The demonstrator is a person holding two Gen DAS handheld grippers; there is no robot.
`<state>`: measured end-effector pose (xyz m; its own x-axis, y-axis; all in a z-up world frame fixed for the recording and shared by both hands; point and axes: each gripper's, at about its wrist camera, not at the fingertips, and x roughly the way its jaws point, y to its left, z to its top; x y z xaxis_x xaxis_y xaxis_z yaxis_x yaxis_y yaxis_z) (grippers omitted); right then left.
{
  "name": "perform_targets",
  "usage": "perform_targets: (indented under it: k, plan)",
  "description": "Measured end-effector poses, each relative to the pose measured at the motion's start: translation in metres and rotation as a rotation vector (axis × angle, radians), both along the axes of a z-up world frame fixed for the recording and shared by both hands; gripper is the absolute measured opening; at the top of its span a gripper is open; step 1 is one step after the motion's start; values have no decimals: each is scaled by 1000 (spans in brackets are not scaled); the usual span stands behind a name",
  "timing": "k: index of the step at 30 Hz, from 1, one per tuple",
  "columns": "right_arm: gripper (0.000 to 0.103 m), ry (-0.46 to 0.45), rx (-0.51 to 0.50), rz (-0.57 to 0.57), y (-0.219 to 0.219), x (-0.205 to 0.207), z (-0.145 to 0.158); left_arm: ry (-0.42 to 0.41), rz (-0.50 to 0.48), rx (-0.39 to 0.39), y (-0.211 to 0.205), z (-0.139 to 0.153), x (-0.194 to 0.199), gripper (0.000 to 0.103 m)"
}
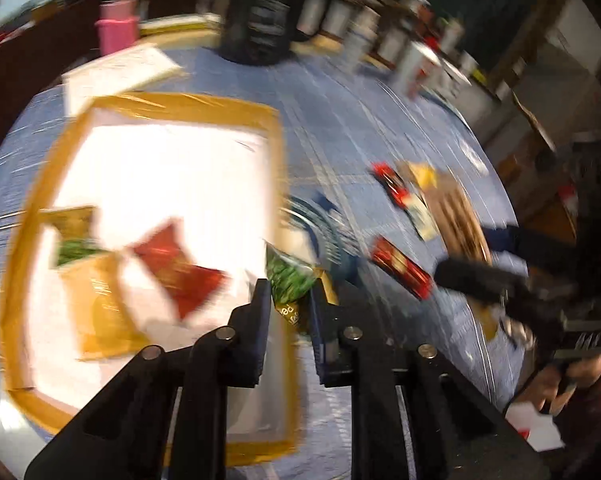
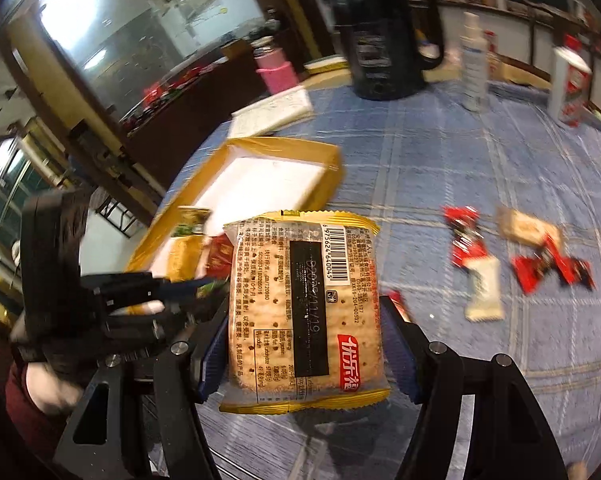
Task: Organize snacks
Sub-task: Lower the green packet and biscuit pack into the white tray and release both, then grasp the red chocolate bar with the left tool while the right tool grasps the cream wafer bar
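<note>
My left gripper (image 1: 288, 288) is shut on a green snack packet (image 1: 290, 280) and holds it over the right edge of the white box with yellow tape rim (image 1: 278, 140). In the box lie a red packet (image 1: 176, 270), a yellow cracker packet (image 1: 100, 304) and a green-and-gold packet (image 1: 72, 236). My right gripper (image 2: 304, 312) is shut on a yellow-edged cracker packet (image 2: 304, 308), held above the blue tablecloth near the box (image 2: 328, 160). The left gripper (image 2: 172, 288) shows at the left in the right wrist view.
Red candy wrappers (image 2: 466, 236) (image 2: 552, 268), a white bar (image 2: 484, 290) and a brown packet (image 2: 524, 226) lie loose on the blue cloth (image 2: 440, 160). A black kettle (image 2: 384, 36), pink bottle (image 2: 274, 68), white bottle (image 2: 474, 60), notebook (image 2: 274, 114) and several cans (image 1: 364, 24) stand at the back.
</note>
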<state>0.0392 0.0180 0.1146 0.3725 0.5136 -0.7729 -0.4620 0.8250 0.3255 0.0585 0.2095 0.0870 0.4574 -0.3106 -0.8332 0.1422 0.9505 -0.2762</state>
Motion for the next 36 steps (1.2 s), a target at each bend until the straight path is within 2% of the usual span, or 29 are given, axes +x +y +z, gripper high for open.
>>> perform_targets:
  k: [6,10,13,14,17,21,22,26,29,31,33,34,35,36]
  plan:
    - [69,-21,-17,112,69,12,2,-21,158,-8,60,-1,11,10]
    - [69,-32,-87,140,113,32,-14,-4,232,-19,92,-7,12,10]
    - [69,-32,-138,146,134,46,-28,-13,247,-67,108,-7,2,19]
    - [69,-32,-149,148,138,50,-32,-13,254,-70,111,-8,0,25]
    - [70,-38,-172,141,152,62,-40,-9,260,-80,118,-9,-7,29]
    - [69,-48,-177,131,163,74,-43,-9,276,-69,119,-4,-16,49]
    - [69,-56,-168,126,163,75,-39,-15,273,-74,118,-2,-18,50]
    - [69,-80,-137,91,148,79,-23,-30,255,-90,109,5,-22,50]
    - [69,-127,-119,14,112,75,-2,-55,233,-81,99,13,-24,50]
    - [69,-214,-126,-78,79,64,18,-98,215,-67,87,23,-28,50]
    - [71,-344,-143,-186,39,42,40,-164,191,-51,72,36,-35,50]
    - [81,-377,-144,-221,23,37,45,-193,179,-55,66,42,-38,53]
    - [93,-400,-143,-255,5,30,47,-222,168,-62,58,48,-41,64]
    - [96,-400,-143,-294,-20,24,45,-251,161,-66,50,54,-43,72]
